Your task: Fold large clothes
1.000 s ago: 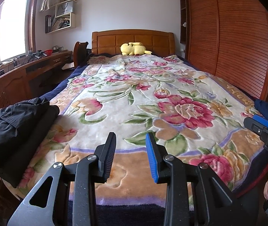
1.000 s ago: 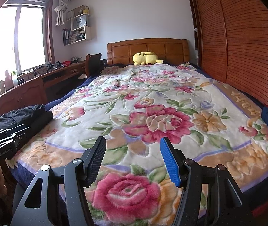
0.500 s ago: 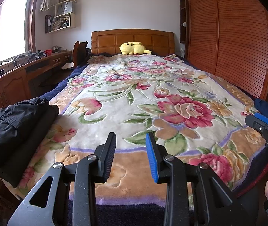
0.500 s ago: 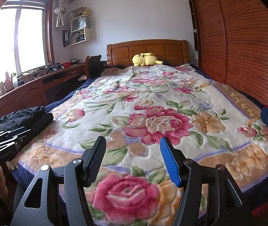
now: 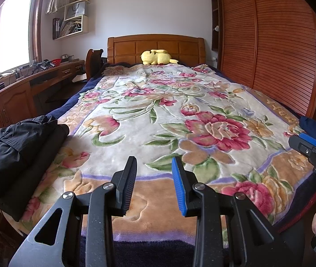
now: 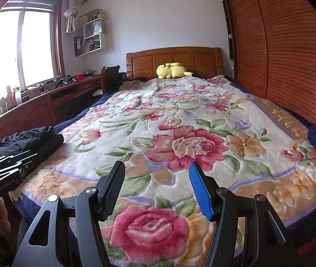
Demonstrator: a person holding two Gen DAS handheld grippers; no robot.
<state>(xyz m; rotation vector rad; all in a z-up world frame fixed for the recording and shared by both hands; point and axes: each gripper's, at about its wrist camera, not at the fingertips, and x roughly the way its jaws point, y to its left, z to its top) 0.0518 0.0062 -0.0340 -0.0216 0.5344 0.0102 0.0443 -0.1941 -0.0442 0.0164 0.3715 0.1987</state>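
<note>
The black clothes (image 5: 13,146) lie bunched at the bed's (image 5: 158,115) near-left edge. They look soft and floppy; best pinched at a hem. Left claw (image 5: 154,184) and right claw (image 6: 156,187) hang apart, empty.

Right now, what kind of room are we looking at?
A bedroom, it seems: a bed under a floral blanket with a wooden headboard, a yellow plush toy by it, and slatted wooden wardrobe doors alongside.
</note>
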